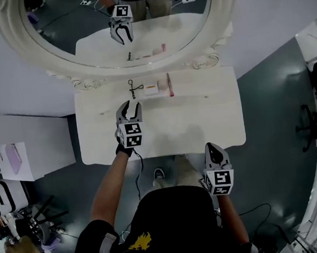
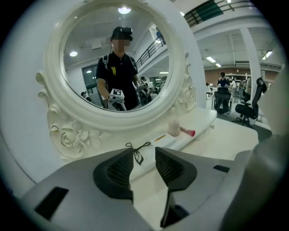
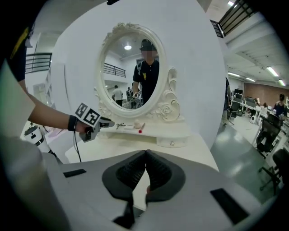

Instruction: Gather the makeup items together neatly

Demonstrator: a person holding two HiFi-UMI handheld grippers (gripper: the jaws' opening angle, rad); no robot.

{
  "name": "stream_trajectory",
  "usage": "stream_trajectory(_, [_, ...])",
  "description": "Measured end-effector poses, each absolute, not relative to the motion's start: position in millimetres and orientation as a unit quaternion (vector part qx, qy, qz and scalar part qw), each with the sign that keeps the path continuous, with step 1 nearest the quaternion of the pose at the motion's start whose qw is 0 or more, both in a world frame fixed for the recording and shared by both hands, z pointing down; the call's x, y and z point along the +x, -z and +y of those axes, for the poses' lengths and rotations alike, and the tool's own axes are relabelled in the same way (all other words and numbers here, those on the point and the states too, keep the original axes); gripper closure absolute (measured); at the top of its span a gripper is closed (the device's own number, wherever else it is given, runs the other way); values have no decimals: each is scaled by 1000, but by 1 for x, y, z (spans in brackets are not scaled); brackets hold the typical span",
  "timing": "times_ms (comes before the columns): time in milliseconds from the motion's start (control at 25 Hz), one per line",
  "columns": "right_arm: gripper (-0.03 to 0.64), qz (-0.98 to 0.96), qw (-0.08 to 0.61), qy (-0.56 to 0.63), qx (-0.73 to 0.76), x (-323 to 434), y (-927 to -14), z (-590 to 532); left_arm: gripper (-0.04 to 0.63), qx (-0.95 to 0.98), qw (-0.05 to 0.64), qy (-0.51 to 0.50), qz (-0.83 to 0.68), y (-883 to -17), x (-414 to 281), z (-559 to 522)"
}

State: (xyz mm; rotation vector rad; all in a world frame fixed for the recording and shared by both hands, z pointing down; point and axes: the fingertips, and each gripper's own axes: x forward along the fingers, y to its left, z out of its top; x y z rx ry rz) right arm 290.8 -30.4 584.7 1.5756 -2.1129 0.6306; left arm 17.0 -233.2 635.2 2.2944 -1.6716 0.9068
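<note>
Lying flat — slim pinkish stick [image 1: 170, 85] (lipliner, perhaps).

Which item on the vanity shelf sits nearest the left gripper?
The black looped item, leftmost in the row; the white piece and pink stick lie farther right.

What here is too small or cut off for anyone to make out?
Black wiry item, head view: too small to identify.
Pale item beside it, head view: too small to identify.
Mirror, head view: top cut off by the picture's edge.
</note>
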Motion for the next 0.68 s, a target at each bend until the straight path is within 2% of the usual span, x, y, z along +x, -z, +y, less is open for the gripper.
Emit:
stream_trajectory(280, [603,-775,191,-226,558,303,-588,-62,430,740,96,-331,-578,-669,34,-277])
stream_trajectory(480, [603,-792,187,-198,546,303,-579,-87,457,734,86,-330,-587,-672,37,-285])
stream_trajectory(600, [603,-797,178,-186,546,295,-574,-98,496,727,69,-331,-598,-673,31,-293])
stream_trajectory(680, [603,-800,173,-180,546,289,-571,-103,563,720,57,-331,-607,-673,27,-298])
